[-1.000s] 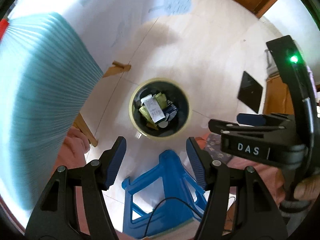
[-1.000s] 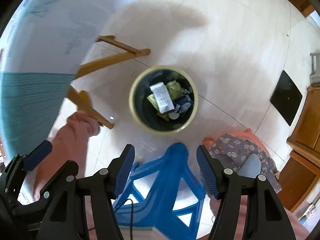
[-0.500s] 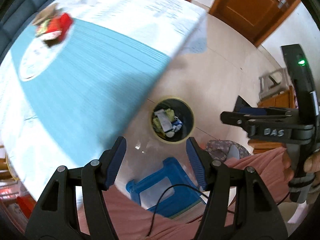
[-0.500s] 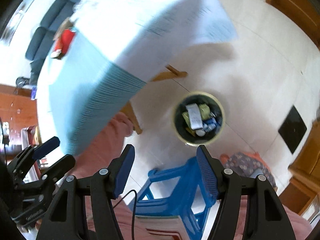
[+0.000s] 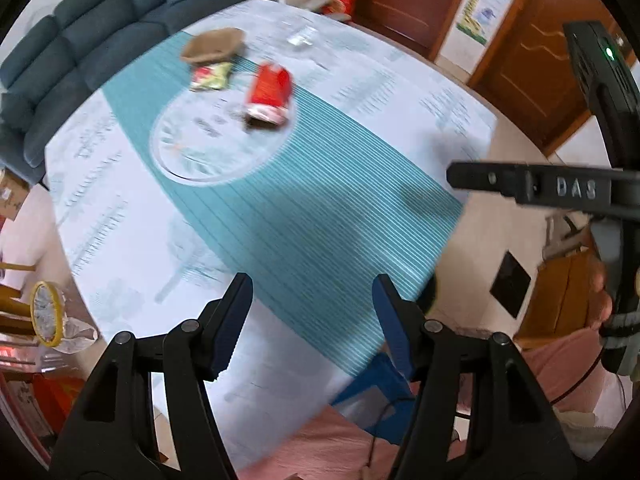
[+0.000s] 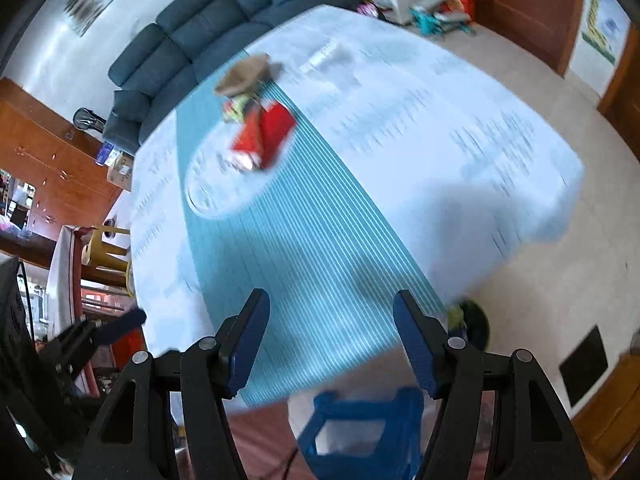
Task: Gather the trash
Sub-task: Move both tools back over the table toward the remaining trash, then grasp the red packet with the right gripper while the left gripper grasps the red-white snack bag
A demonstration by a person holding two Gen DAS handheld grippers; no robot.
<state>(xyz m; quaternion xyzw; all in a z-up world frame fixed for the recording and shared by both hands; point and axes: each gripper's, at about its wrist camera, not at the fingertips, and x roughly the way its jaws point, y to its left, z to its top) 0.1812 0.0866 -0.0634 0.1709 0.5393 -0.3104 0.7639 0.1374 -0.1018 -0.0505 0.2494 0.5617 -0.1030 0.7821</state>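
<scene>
A table (image 5: pixel 132 240) with a pale cloth and a teal striped runner (image 5: pixel 320 216) carries a red packet (image 5: pixel 270 94), a yellow-green wrapper (image 5: pixel 210 76) and, it seems, brown paper (image 5: pixel 212 46); the view is blurred.

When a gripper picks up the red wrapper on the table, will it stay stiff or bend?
The red wrapper looks crumpled and thin, so it will probably bend and feel light. Its surface seems glossy, so it may slip. The picture is blurred, so this is uncertain.

Both wrist views look down obliquely from the near edge, sharing the table (image 5: pixel 304 216) (image 6: pixel 328 240).
</scene>
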